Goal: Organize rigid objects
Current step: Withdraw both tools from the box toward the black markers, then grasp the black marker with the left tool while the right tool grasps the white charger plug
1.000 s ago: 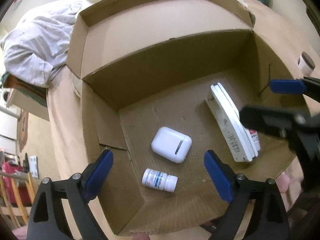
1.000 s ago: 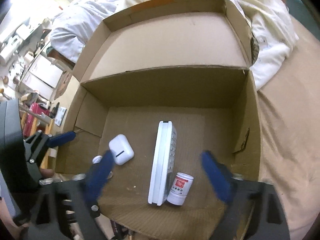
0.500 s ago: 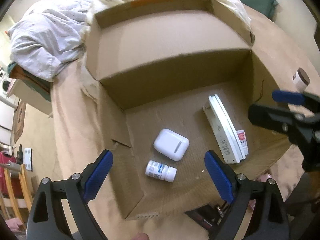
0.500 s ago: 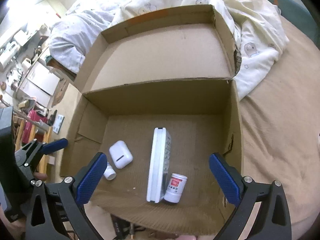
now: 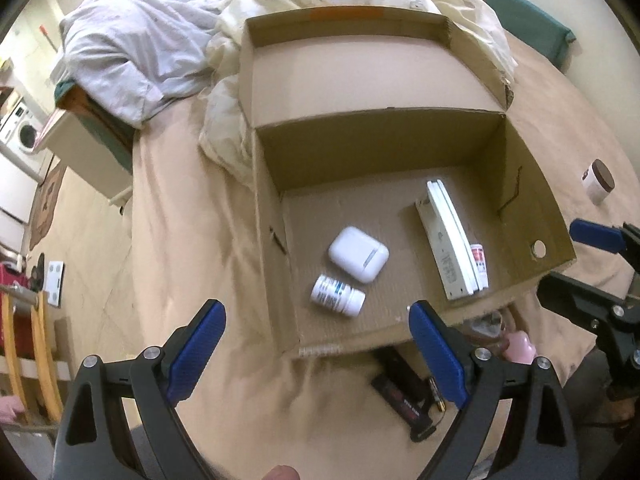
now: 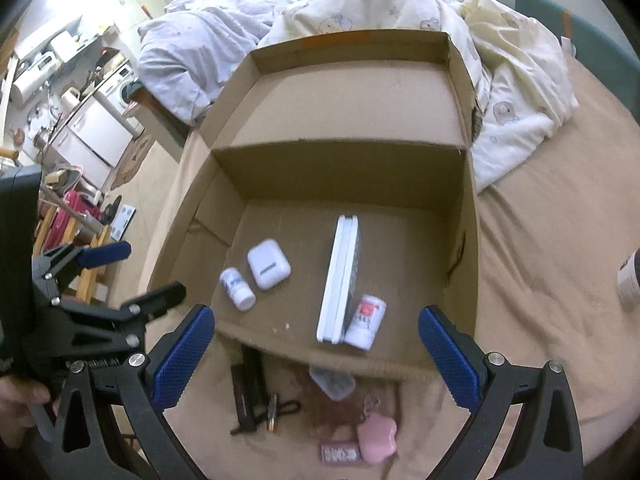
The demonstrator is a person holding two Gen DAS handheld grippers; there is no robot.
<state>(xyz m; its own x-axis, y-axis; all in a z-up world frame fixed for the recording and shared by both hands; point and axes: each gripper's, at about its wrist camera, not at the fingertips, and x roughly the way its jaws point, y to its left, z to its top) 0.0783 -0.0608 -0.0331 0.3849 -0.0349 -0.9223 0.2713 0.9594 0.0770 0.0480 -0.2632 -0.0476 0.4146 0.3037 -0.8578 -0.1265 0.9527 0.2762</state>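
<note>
Left gripper (image 5: pixel 316 344) and right gripper (image 6: pixel 316 354) both spread wide, empty — hovering outside the cardboard box's (image 6: pixel 466 216) near edge. Earbud case (image 6: pixel 269 264) and remote (image 6: pixel 339 278) lie well apart inside — bare floor between.

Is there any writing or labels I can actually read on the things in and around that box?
Nothing reads clearly.
Blue-label bottle: print too blurred.
Red-label bottle: print too small to read.
White flat device: grey markings on its side, illegible.
Black item in front of the box: red lettering, too blurred.
Earbud case: no text.
</note>
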